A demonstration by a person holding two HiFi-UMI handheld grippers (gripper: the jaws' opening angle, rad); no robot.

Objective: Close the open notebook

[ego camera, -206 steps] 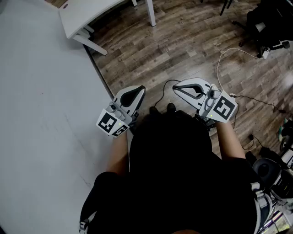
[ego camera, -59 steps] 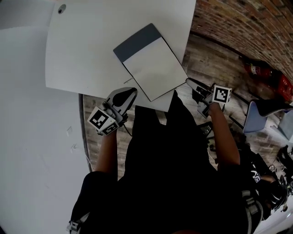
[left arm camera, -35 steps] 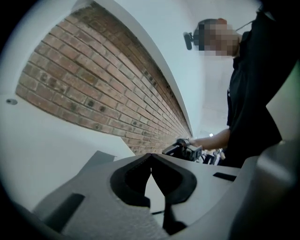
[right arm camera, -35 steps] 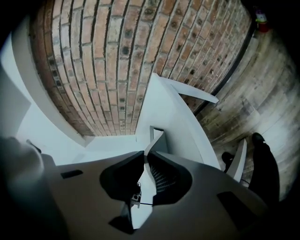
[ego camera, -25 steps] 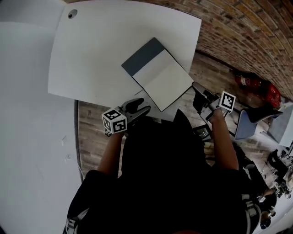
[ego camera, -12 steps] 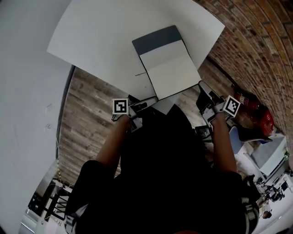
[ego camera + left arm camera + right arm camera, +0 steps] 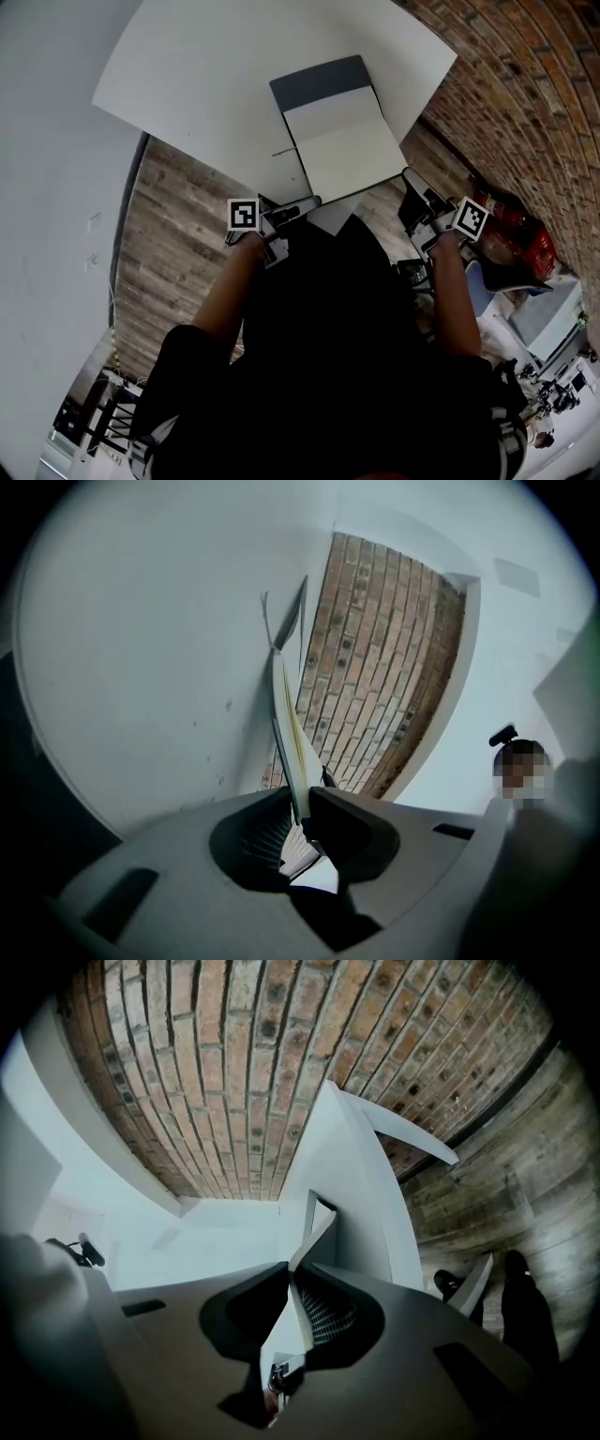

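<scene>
The open notebook lies on the white table, its dark cover part at the far end and a white page toward me. My left gripper is at the notebook's near left corner. In the left gripper view the jaws are closing on the thin edge of the notebook, which stands pinched between the left gripper's pads. My right gripper is at the near right corner. There a white sheet of the notebook is clamped in the right gripper.
A brick wall runs behind and to the right of the table. Wooden floor lies below the table's near edge. A red object sits low at the right. A white wall fills the left side.
My left gripper rolled, moved in to the notebook's near left corner, and its jaws came together on the edge. The right gripper stayed at the near right corner.
</scene>
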